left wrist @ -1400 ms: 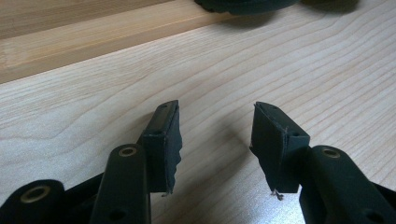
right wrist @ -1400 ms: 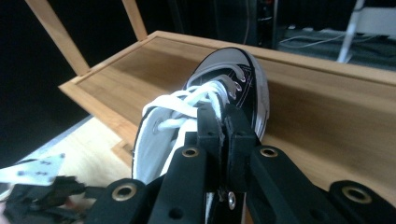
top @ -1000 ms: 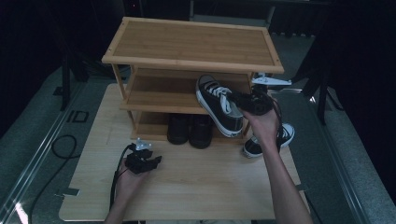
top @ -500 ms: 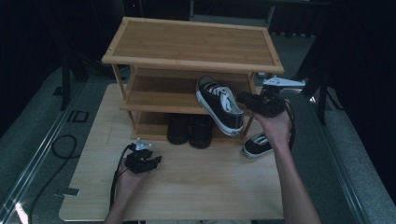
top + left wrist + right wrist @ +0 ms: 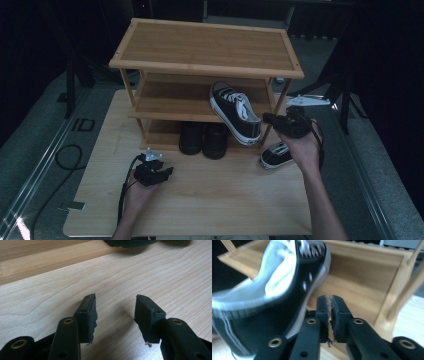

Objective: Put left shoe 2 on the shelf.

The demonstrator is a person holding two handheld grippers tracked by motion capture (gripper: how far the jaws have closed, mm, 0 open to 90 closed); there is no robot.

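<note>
A black canvas sneaker [image 5: 235, 111] with white laces and rubber sole sat tilted on the bamboo rack's [image 5: 205, 47] middle shelf. Beside its heel, the right gripper [image 5: 267, 119] had just closed on nothing. The left gripper [image 5: 167, 172] rested open-jawed on the pale wooden table [image 5: 220, 200].

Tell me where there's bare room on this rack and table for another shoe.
Free: the rack's top shelf; the middle shelf left of the sneaker; the table between the left gripper and the right forearm. Crowded: bottom shelf with dark shoes, and the second sneaker at the rack's right foot.
</note>
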